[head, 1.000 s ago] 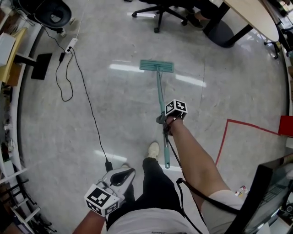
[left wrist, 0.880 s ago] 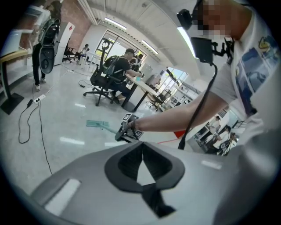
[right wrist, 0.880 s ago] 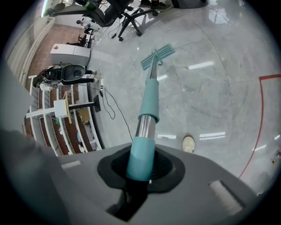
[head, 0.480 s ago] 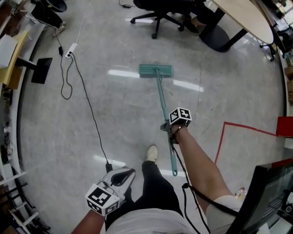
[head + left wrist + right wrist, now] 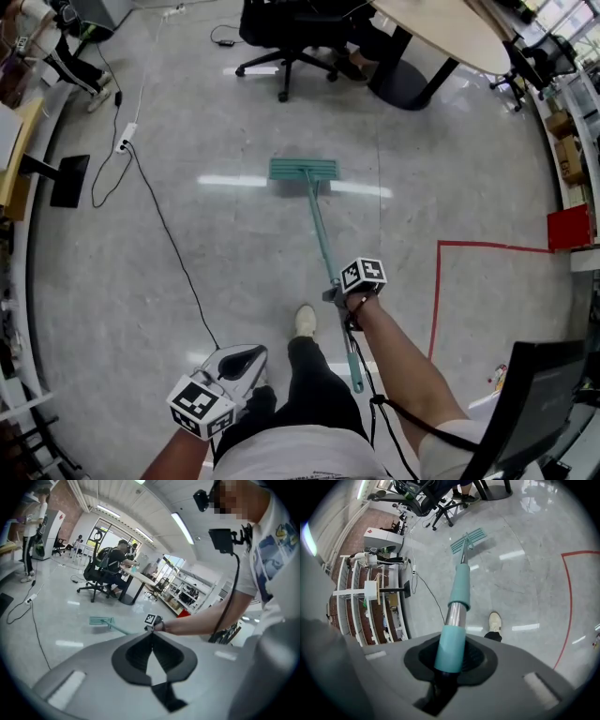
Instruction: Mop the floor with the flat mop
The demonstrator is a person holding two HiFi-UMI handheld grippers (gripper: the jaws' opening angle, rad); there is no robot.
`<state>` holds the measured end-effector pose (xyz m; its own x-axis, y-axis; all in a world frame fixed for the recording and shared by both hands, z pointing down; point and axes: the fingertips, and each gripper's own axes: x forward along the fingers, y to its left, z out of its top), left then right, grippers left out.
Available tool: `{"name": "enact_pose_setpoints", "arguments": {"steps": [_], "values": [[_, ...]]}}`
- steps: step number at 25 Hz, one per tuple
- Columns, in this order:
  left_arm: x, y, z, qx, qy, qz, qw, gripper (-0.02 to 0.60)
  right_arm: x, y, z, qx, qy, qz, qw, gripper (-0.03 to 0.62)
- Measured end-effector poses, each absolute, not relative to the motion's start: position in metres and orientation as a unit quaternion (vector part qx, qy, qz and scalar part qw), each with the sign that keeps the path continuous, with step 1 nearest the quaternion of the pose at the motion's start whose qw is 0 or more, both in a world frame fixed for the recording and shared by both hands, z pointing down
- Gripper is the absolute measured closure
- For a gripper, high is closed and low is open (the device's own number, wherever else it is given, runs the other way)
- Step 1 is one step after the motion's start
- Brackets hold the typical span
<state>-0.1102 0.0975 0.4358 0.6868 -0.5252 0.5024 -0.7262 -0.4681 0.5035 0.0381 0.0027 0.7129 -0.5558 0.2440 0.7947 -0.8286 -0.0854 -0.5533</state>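
- A teal flat mop (image 5: 319, 234) rests with its rectangular mop head (image 5: 303, 170) flat on the grey polished floor (image 5: 141, 281). Its slim teal and metal handle (image 5: 461, 585) slants from the middle of the mop head back toward the person.
- The right gripper (image 5: 339, 292) is well back from the mop head, near the handle's free end. In the right gripper view, its jaws are pinching the teal sleeve of the handle.
- The left gripper (image 5: 248, 356) hangs well apart from the mop head, to the left on the person's side, beside a dark trouser leg. In the left gripper view, its jaws are pressed together at the tips with nothing between them.
- A white shoe (image 5: 305, 322) stands on the person's side of the mop head, just left of the handle.
- A thin black cable (image 5: 169, 234) runs over the floor left of the mop head, up to a white power strip (image 5: 124, 138).
- A black wheeled office chair (image 5: 281, 28) stands beyond the mop head, and a pale wooden round desk (image 5: 441, 28) is beyond it to the right.
- A red tape line (image 5: 436, 300) is right of the mop head.
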Motion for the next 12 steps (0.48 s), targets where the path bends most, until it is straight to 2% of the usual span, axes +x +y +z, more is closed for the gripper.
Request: {"name": "enact_pose_setpoints", "arguments": {"steps": [12], "values": [[-0.182, 0.189, 0.429, 0.879, -0.335, 0.140, 0.309, 0.577, 0.038, 0.154, 0.673, 0.299, -0.554, 0.693, 0.350, 0.536]]}}
